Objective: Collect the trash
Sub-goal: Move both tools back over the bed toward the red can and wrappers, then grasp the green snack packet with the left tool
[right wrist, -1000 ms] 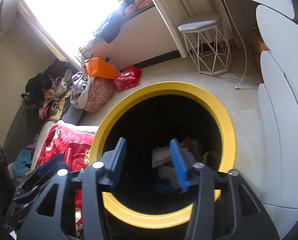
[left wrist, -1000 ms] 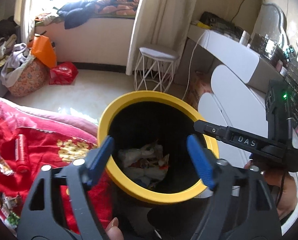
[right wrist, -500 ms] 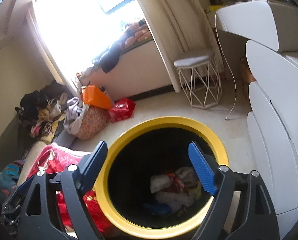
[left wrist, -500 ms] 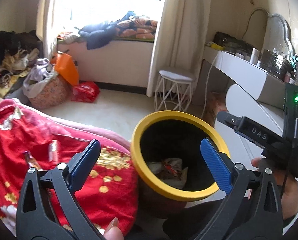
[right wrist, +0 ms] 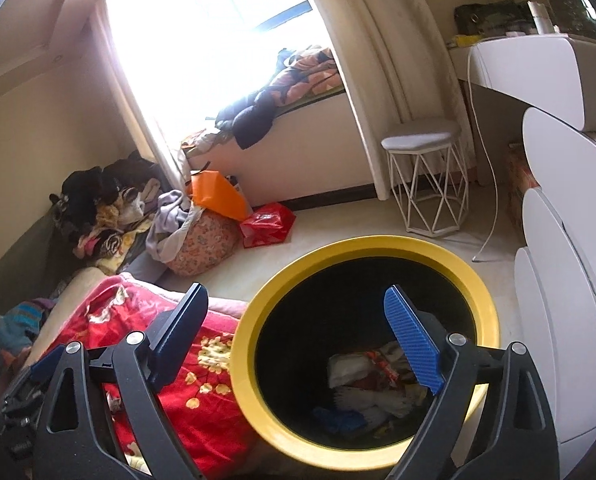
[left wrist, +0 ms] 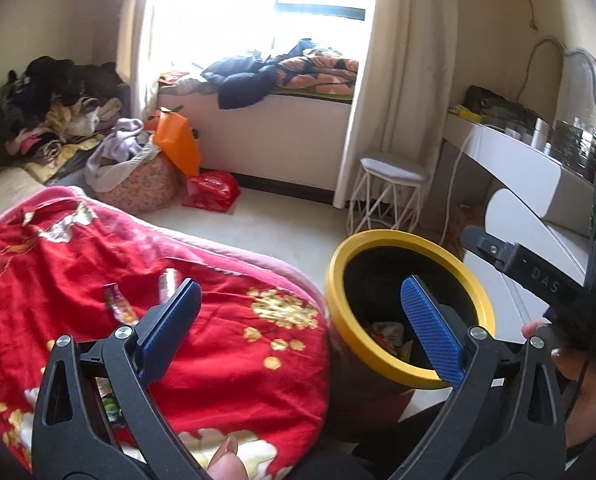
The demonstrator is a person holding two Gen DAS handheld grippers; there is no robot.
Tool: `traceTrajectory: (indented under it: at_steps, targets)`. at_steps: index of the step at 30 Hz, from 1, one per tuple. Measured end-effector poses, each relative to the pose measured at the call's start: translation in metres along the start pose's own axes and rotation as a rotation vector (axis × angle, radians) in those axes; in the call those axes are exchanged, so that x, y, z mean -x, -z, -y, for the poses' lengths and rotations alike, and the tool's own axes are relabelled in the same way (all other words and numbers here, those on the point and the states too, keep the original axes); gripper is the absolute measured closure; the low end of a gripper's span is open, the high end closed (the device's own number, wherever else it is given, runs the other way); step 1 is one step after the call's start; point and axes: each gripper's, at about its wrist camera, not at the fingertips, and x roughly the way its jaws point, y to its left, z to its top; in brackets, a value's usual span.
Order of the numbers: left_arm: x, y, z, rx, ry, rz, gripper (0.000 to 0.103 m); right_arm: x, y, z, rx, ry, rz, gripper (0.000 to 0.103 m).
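1. The left gripper is wide open, nothing between its blue pads; its jaws have just been opening.
2. The right gripper is also spread and empty, jaws just opening further, over the bin.
3. Trash lies in the bin's bottom.
4. Wrappers lie on the red blanket, near its edge by the bin.

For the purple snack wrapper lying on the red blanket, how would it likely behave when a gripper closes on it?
The purple wrapper looks thin and flat, so it is probably very light and floppy and would crumple between the jaws. Its glossy film may be slippery. It lies on the soft red blanket, so the jaws would likely pinch some fabric along with it.
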Motion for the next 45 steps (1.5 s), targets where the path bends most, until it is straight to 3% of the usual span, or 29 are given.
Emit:
traceTrajectory:
  at_steps: [27,45]
  targets:
    - [0.039,-0.002,-0.081,0.119,-0.154,0.057,0.011,-0.006,0.031,-0.078,0.235,-0.197,-0.020,0.014]
    - [0.061,0.025,-0.154,0.195,-0.256,-0.004,0.011,-0.027,0.063,-0.133,0.341,-0.337,-0.171,0.015]
